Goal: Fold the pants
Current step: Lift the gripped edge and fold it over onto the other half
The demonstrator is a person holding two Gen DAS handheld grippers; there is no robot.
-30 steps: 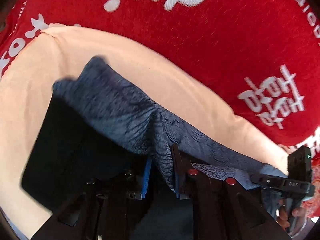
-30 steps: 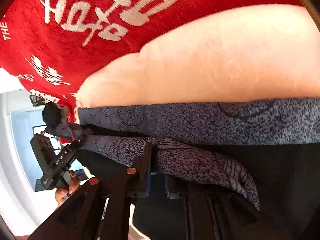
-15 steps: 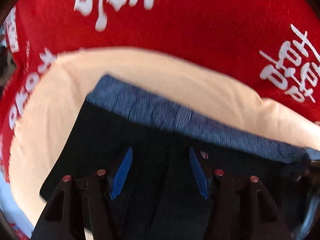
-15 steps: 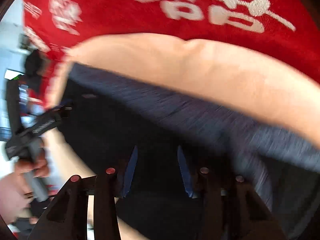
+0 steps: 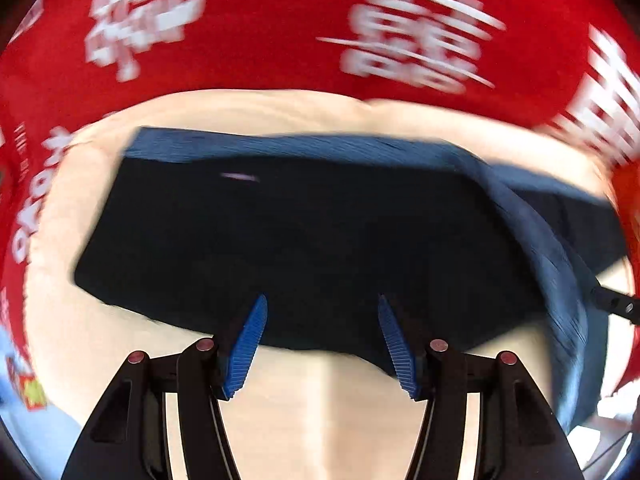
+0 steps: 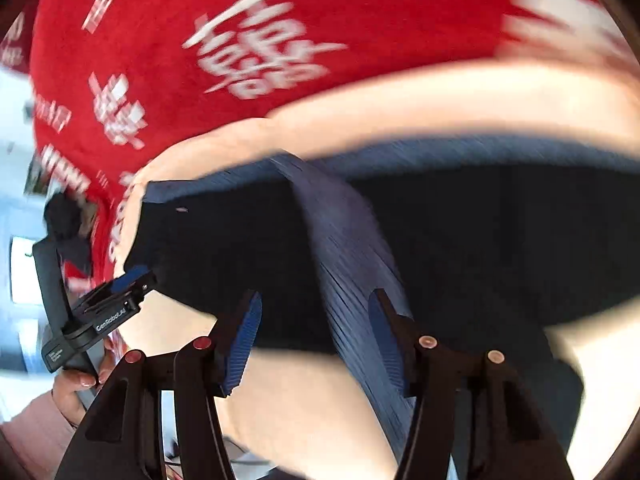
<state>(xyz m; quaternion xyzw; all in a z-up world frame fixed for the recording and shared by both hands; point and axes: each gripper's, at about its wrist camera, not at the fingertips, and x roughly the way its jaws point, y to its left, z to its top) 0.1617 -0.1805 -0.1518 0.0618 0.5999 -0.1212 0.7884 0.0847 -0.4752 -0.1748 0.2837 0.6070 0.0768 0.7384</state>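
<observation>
Dark pants (image 5: 304, 240) with a blue-grey waistband (image 5: 280, 146) are lying flat on the pale desk (image 5: 332, 408), their long axis running from 9 to 3 o'clock across both wrist views. A blue-grey strip of the garment (image 6: 344, 256) is trailing from 12 toward 6 o'clock over the dark panel in the right wrist view. The left hand-held gripper (image 5: 322, 340) is hovering at the near hem, jaws spread wide and gripping nothing; the pants are lying at its 12 o'clock. The right hand-held gripper (image 6: 314, 336) is likewise gaping and empty, with the strip passing between its fingers, whether touching cannot be told. Judged from this, both are about equally near the near edge, so the next fold probably calls for both. A red printed cloth (image 5: 256, 32) is covering the desk beyond the pants, at 12 o'clock
</observation>
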